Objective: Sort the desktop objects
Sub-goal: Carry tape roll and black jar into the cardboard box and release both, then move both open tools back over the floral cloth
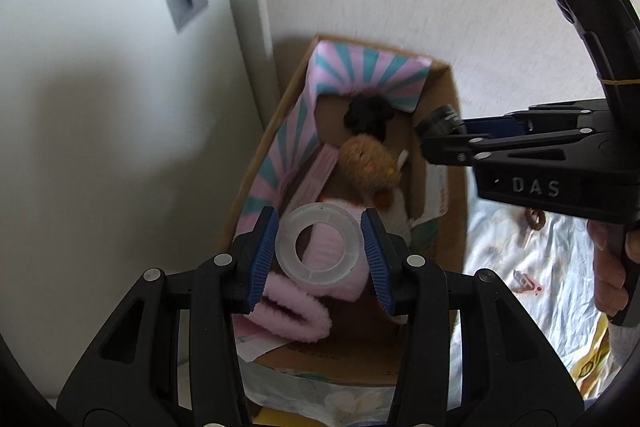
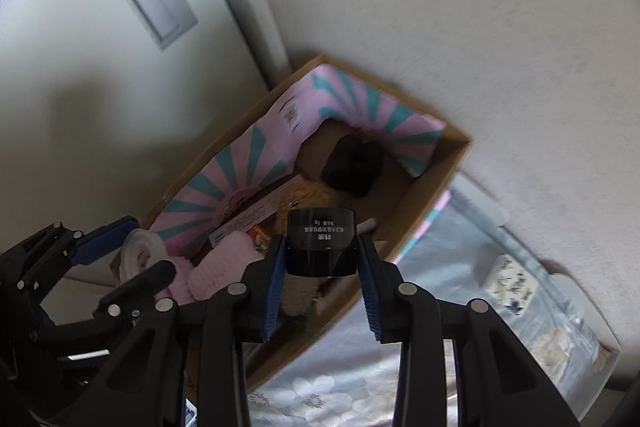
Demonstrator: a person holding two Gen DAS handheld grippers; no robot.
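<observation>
Both grippers loaded over the cardboard box (image 1: 454, 163)

Left gripper (image 1: 322, 247) clamps a clear tape roll (image 1: 320, 247) above the box's near end; right gripper (image 2: 322, 259) pinches a small black jar (image 2: 322, 241), label inverted, over its middle. Box contents are partly hidden.

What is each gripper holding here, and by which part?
The left gripper clamps a clear tape roll across its outer rim. The right gripper grips a small black jar by its sides.

Soft daylight, motion blur, fisheye vignette
</observation>
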